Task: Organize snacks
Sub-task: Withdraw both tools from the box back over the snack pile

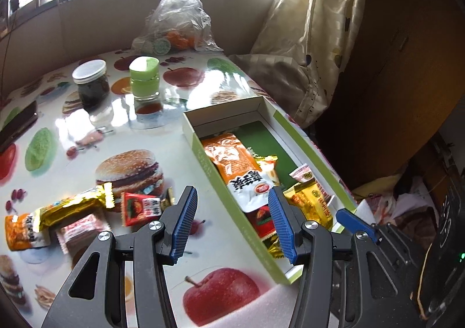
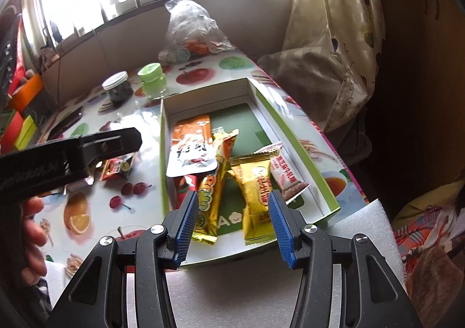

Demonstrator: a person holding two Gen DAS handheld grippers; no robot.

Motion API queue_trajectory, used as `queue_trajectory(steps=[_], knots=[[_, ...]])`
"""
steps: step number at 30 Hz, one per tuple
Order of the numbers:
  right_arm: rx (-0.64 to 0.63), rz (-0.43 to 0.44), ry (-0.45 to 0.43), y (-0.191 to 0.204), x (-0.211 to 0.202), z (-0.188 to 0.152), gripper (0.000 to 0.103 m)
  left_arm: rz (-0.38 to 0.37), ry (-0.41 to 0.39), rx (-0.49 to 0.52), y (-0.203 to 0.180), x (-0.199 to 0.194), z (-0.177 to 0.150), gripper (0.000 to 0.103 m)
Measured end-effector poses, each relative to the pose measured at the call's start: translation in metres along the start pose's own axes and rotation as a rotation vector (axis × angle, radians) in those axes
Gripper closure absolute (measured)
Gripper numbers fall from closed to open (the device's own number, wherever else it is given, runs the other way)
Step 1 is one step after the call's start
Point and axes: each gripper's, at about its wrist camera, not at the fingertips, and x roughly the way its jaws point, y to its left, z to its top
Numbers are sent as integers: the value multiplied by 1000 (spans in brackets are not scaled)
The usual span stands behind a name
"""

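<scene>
A white box with a green rim (image 1: 209, 166) (image 2: 165, 136) lies along the table's right side. In it are an orange-and-white pouch (image 1: 235, 165) (image 2: 191, 150), a long gold bar (image 2: 216, 182), a yellow packet (image 2: 257, 194), a pink-and-white packet (image 2: 283, 175) and a red packet (image 2: 184, 187). Loose on the table to the left lie a gold wrapper (image 1: 75, 206), a red packet (image 1: 139, 207), a pinkish packet (image 1: 84, 229) and an orange packet (image 1: 20, 233). My left gripper (image 1: 232, 223) is open over the box's left wall, holding nothing. My right gripper (image 2: 232, 225) is open above the box's near end, its pads clear of the packets.
A dark jar with a white lid (image 1: 91, 84), a green-lidded jar (image 1: 144, 78) and a clear plastic bag (image 1: 177, 26) stand at the back. A dark flat object (image 1: 17, 124) lies far left. White foam (image 2: 261, 284) sits before the box. A curtain (image 1: 319, 37) hangs beyond the right edge.
</scene>
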Motion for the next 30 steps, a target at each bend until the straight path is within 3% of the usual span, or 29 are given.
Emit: queue_trajectory(steps=[7,21,30], knots=[[-29,12,-6,18,-1,1,54,35,-55,6,16,-25,-14,51],[-105,68,-7,60,7,4,54,89,-75,-53,56,-45,-35,51],[-140,109,15,83,22,6,54,156,-65,-128,102,-51,-53,51]])
